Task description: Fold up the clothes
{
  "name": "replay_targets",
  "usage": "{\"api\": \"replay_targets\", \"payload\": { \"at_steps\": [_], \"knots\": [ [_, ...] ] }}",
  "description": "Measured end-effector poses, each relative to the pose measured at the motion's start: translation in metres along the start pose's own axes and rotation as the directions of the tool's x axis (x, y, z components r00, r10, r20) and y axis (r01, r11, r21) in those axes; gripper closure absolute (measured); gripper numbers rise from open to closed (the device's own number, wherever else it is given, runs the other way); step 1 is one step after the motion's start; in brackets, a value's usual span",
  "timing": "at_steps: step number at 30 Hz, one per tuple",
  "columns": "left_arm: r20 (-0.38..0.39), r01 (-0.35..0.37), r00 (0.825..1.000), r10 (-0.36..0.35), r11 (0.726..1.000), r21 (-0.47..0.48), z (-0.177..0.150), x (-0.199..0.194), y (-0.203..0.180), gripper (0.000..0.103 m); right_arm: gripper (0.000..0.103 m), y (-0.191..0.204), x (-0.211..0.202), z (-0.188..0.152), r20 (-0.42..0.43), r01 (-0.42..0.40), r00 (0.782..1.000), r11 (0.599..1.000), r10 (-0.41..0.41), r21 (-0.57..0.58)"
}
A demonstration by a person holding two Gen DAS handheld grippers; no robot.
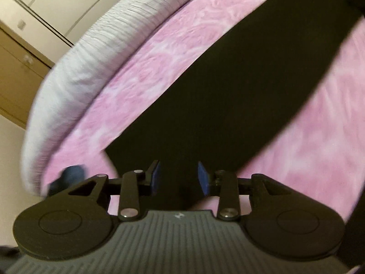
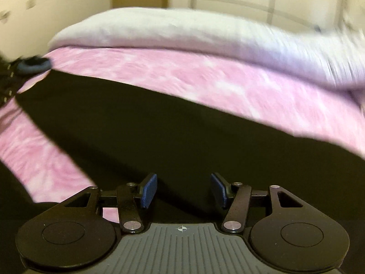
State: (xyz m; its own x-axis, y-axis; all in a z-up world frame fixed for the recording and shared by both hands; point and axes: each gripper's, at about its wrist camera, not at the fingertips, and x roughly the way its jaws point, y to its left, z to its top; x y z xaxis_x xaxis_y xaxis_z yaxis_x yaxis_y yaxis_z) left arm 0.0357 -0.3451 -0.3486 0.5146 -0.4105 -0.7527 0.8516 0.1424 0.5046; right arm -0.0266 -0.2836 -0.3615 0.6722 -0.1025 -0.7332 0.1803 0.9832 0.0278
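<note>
We see black garment (image 1: 228,80) lying flat on pink bedspread (image 1: 159,68). Left gripper (image 1: 179,175) and right gripper (image 2: 183,188) both parted, holding nothing. Fold count unreadable; fits mid-fold or finished lay.

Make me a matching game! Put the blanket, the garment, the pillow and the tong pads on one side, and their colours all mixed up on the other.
Things:
1. bed cover
2. garment
3. pillow
4. pads on the right tongs

Colours:
A. black
B. blue
C. pink
D. pale grey-white

Pairs: 1-C, 2-A, 3-D, 4-B
</note>
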Motion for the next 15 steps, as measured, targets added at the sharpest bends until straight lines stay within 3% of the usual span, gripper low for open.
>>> {"api": "replay_targets", "payload": {
  "at_steps": [2,9,12,15],
  "knots": [
    [-0.034,0.036,0.999,-0.036,0.999,-0.001,0.012,0.029,-0.006,0.071,0.047,-0.021,0.009,-0.004,-0.059,0.008,0.998,0.999,-0.006,0.047],
    [-0.050,-0.009,0.999,0.006,0.999,-0.041,0.019,0.055,0.008,0.062,0.047,-0.100,-0.002,-0.012,-0.048,0.125,0.992,0.980,-0.119,0.153],
    [-0.075,-0.045,0.996,0.038,0.995,-0.088,0.017,0.056,0.018,0.063,0.048,-0.134,-0.008,-0.023,-0.044,0.185,0.983,0.962,-0.180,0.202],
    [-0.087,-0.114,0.991,0.106,0.989,-0.097,0.017,0.039,0.018,0.066,0.047,-0.143,-0.037,-0.029,-0.022,0.232,0.972,0.937,-0.235,0.262]
  ]
}}
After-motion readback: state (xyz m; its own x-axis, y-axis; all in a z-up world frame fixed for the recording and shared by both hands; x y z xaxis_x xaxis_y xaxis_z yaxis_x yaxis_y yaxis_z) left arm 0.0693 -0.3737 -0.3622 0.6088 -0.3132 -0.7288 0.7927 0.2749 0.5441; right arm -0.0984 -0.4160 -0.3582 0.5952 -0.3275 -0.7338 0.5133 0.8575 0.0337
